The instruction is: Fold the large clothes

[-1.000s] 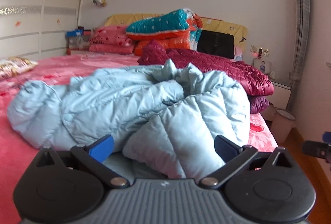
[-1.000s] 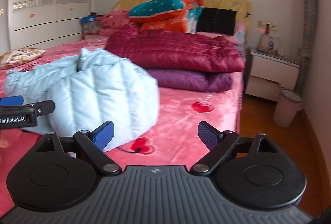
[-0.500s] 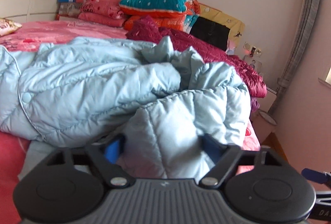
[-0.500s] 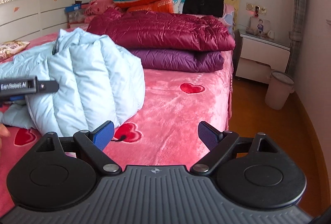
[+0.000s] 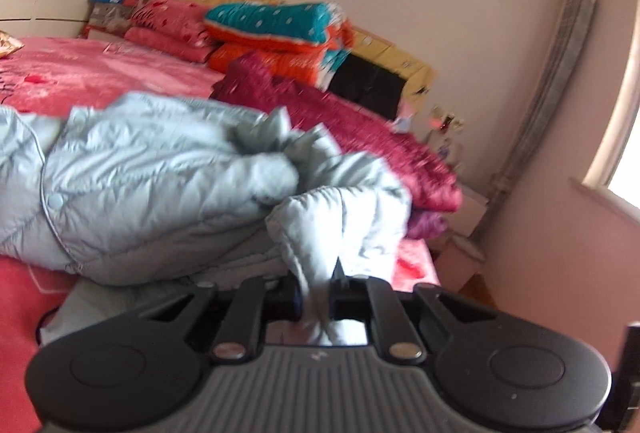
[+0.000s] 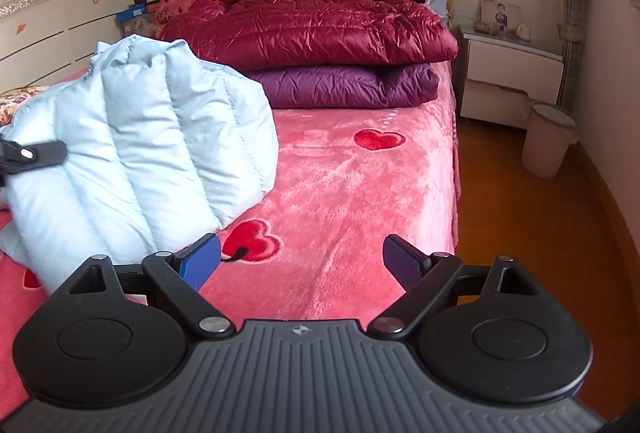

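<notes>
We see a pink bed cover (image 6: pixel 344 185) with red hearts spread under a pale blue puffer jacket (image 5: pixel 160 185) – folded dark red and purple jackets (image 6: pixel 320 33) lie beyond, near the headboard. The left gripper (image 5: pixel 316 297) is closing its fingers on a fold of the blue jacket's edge. The right gripper (image 6: pixel 300 261) hangs over bare cover just beside it, fingers spread wide – a white nightstand (image 6: pixel 516 73) and bin (image 6: pixel 548 141) stand on the wood floor.

Pale blue quilted puffer jacket (image 6: pixel 152 137): smooth matt padded cloth. Pink heart-print bed blanket (image 6: pixel 352 193): plush, fuzzy pile; folded maroon down coat (image 6: pixel 320 29): glossy, crinkled shell. Wooden floor (image 6: pixel 520 217): polished sheen
</notes>
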`<state>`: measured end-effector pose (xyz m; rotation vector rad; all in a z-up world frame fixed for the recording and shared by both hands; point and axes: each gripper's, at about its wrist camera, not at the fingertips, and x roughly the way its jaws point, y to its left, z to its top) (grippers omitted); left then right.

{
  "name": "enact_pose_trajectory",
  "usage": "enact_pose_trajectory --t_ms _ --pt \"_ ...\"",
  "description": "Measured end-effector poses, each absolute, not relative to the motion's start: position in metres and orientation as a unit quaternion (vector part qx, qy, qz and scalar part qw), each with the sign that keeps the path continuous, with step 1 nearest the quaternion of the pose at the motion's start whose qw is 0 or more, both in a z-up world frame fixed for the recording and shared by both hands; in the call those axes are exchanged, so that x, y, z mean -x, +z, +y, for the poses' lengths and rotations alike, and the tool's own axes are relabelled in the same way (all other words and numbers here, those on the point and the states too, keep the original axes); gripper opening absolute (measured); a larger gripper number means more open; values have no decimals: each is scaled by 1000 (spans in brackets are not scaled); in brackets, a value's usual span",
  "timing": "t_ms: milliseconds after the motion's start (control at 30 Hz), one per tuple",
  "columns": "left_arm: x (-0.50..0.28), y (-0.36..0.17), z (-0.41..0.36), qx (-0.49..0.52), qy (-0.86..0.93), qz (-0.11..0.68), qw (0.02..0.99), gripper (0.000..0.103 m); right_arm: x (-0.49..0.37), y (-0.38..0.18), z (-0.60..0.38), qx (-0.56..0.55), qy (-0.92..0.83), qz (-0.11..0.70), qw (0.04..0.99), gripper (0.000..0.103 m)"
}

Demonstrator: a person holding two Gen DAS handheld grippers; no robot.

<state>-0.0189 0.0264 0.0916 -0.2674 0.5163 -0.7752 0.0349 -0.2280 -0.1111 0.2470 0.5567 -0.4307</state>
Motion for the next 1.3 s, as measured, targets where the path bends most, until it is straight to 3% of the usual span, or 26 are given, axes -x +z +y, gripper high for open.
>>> enact_pose_trajectory --t_ms 333,1067,1300 --pt "56 150 50 196 -399 202 873 8 -34 -120 -237 -173 -179 287 925 103" --pt "114 291 74 244 -428 64 868 8 -16 -75 -155 -67 -41 215 973 103" --pt "138 321 88 266 -430 25 862 8 -5 -63 -162 -83 -46 196 976 103"
